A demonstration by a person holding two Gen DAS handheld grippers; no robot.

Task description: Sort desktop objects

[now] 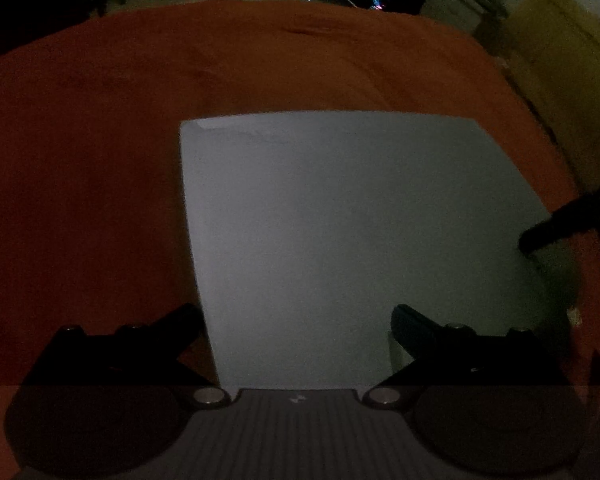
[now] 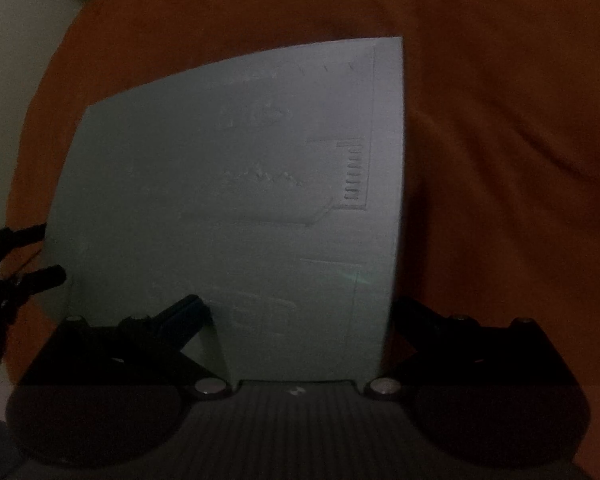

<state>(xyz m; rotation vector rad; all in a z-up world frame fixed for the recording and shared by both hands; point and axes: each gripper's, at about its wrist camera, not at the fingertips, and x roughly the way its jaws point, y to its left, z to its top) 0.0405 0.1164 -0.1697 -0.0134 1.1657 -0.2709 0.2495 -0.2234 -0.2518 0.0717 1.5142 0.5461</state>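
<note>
Left wrist view: the left gripper (image 1: 298,320) hovers with its jaws spread wide and nothing between them, poised low over the near edge of a pale sheet of paper (image 1: 352,232) lying flat on an orange-red tablecloth (image 1: 100,160). One finger stands off the sheet's left edge over the cloth, the other over the paper itself, so the sheet lies straight ahead and slightly right of the claw, running from near to far. At the sheet's right edge a dark finger of the right gripper (image 1: 540,236) reaches in; how it touches the paper cannot be told in the dim light.

Right wrist view: the right gripper (image 2: 300,312) is likewise wide open and empty, straddling the near edge of the same sheet of paper (image 2: 228,200), faint printed lines showing near its right side. Here the paper fills the span between the fingers and extends ahead and left. The left gripper (image 2: 24,252) shows at the sheet's left edge, jaws parted. Both claws are about equally near; judged from this, a grasp on the near edge would need the sheet lifted off the tablecloth (image 2: 500,120) first.
</note>
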